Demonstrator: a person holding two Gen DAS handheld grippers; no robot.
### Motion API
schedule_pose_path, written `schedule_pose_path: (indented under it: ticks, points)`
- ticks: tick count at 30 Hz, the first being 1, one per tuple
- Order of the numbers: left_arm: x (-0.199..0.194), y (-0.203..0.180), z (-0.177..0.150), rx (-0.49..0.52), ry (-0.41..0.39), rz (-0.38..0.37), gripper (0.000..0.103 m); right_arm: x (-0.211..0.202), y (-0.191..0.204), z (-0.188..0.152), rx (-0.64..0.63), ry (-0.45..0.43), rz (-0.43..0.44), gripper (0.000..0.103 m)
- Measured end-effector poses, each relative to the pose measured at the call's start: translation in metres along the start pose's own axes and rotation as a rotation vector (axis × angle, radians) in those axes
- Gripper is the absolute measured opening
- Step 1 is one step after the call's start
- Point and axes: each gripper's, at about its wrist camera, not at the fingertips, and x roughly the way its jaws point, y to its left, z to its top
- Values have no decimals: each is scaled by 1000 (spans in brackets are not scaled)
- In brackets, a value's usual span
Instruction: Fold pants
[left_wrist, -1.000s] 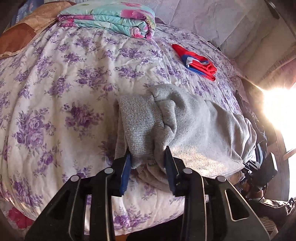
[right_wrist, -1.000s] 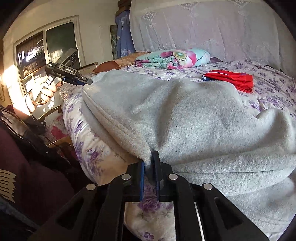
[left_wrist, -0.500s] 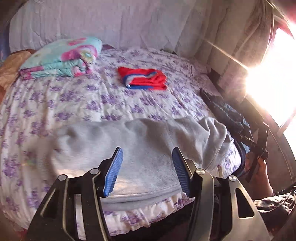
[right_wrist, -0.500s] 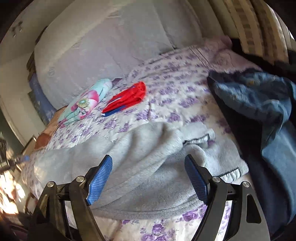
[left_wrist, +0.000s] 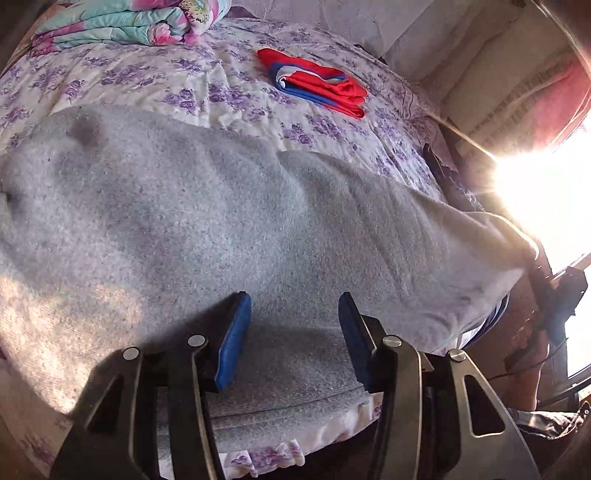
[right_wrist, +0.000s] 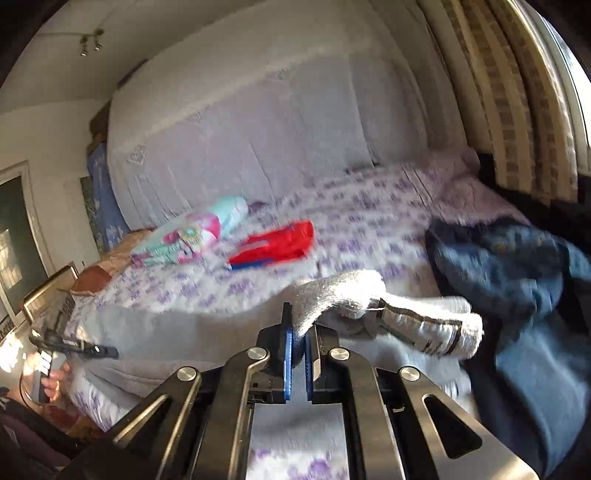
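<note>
Grey fleece pants (left_wrist: 221, 221) lie lengthwise along the near edge of the bed. My left gripper (left_wrist: 293, 299) hovers over their near edge. Its jaws are closing, with grey cloth beneath and between the blue pads (left_wrist: 232, 339), which do not press on it. My right gripper (right_wrist: 299, 325) is shut on a raised fold of the grey pants (right_wrist: 166, 332), near the trimmed waistband (right_wrist: 424, 328). In the right wrist view a hand holds the left gripper (right_wrist: 74, 345) at the far left end of the pants.
The floral bedspread (left_wrist: 184, 85) carries a folded red and blue garment (left_wrist: 314, 83) (right_wrist: 273, 243) and a folded floral quilt (left_wrist: 122, 22) further back. Dark blue jeans (right_wrist: 517, 277) are heaped just right of the waistband. Window glare (left_wrist: 546, 192) washes out the right side.
My left gripper let go of the pants' end and swung over their middle near edge. My right gripper released, opened wide over the waist end, then shut on a fold and lifted it.
</note>
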Motion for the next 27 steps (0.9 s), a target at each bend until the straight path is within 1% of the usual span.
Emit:
schedule_pose_path:
  ticks: [1,2,3,4,5,6,7,8,9,11,13,14,15,16,17,18,19,20,21,22,23,25,26,27]
  points:
    - [0,1,-3,9,7,1,48,17,-17,-24,69,85,-3,6]
    - [1,1,-6,18,12,-1,48,27,-26,-38,110,123,15,7]
    - [0,1,-7,25,15,1,48,31,-33,-49,135,139,28,8]
    - [1,0,-7,37,18,9,48,27,-36,-50,158,116,54,11]
    - [1,-1,-8,43,20,15,48,22,-38,-46,179,94,53,23]
    - [1,-2,-8,49,26,23,48,11,-41,-41,195,48,41,38]
    - [1,-2,-8,51,29,26,49,-1,-44,-35,205,-17,22,68]
    - [1,-2,-8,51,30,27,49,-13,-48,-27,215,-73,7,81]
    - [0,-2,-8,51,32,28,49,-17,-53,-19,229,-84,5,82]
    - [0,-2,-8,51,31,28,49,-11,-70,-9,290,-45,14,82]
    - [-1,-1,-9,43,26,23,50,12,-87,-5,368,61,-28,81]
    - [-1,-1,-10,38,23,21,51,22,-94,-7,385,96,-25,61]
    - [0,0,-9,33,20,18,52,29,-98,-7,378,119,-30,45]
    - [0,0,-9,27,17,18,53,29,-89,1,328,98,-29,30]
    - [1,0,-9,24,15,19,53,23,-78,8,257,63,-37,18]
    - [1,0,-9,23,12,21,53,11,-62,20,167,-5,-47,12]
    - [0,0,-10,22,10,24,53,1,-49,30,103,-59,-27,11]
    - [0,1,-10,22,8,23,53,-4,-45,36,58,-91,-23,11]
    - [1,0,-11,23,5,25,53,-5,-41,43,18,-109,-36,11]
    - [1,0,-12,23,3,29,53,1,-45,46,8,-95,-59,11]
    - [2,0,-13,25,1,35,53,16,-53,47,27,-25,-90,11]
    - [3,-3,-14,34,-4,52,53,61,-84,31,113,206,-157,13]
    - [3,-4,-15,41,-6,59,53,70,-96,22,149,236,-152,20]
    - [3,-4,-15,45,-6,63,53,65,-100,19,148,217,-139,20]
